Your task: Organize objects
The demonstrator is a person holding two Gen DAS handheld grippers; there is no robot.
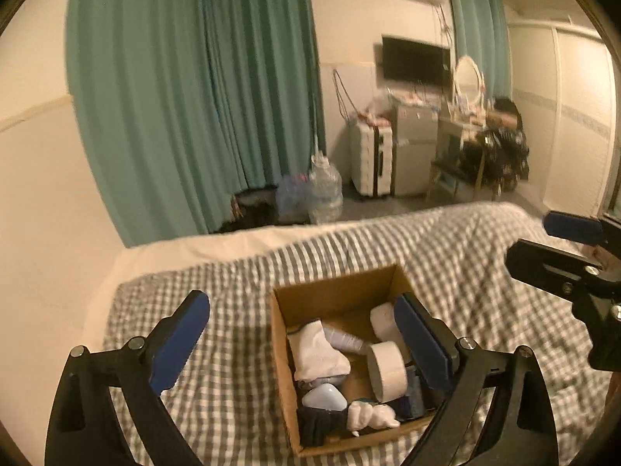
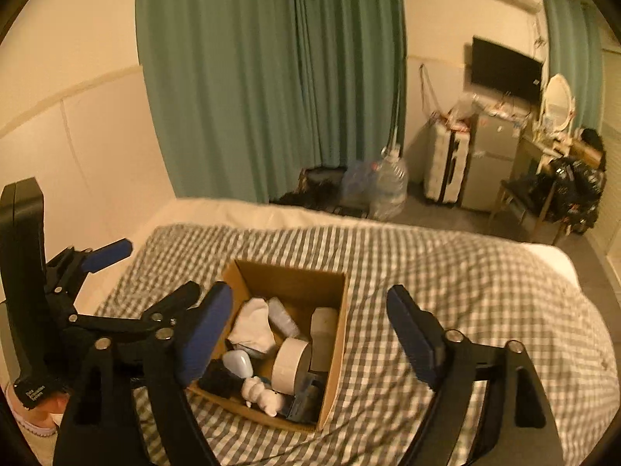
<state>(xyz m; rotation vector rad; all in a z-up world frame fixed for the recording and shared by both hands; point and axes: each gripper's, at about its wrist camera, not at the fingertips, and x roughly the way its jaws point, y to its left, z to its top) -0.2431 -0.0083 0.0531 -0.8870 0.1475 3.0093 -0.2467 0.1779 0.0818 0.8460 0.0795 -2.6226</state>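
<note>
In the left wrist view the left claw (image 1: pixel 306 343) fills the lower frame, its blue-padded jaws spread wide and holding nothing; its right finger overlaps the right wall of the open brown cardboard box (image 1: pixel 333 295) at lower centre. The box sits on the grey-and-white checked bedspread (image 1: pixel 446 240). Inside it, from left to right, lie a crumpled white cloth (image 1: pixel 318 349), a pale blue rounded case (image 1: pixel 324 396), a small white figurine (image 1: pixel 368 415), a white bottle lying flat (image 1: pixel 345 339) and a white roll of tape on edge (image 1: pixel 388 369); a dark item in the near right corner is too shadowed to identify. At the right edge the right claw (image 1: pixel 543 240) shows only partly, cut off by the frame.

In the right wrist view the right claw (image 2: pixel 310 334) also stands wide apart and empty, its left finger covering the box's left wall. The left claw's handle is at far left, partly hidden. The background is blurred.
</note>
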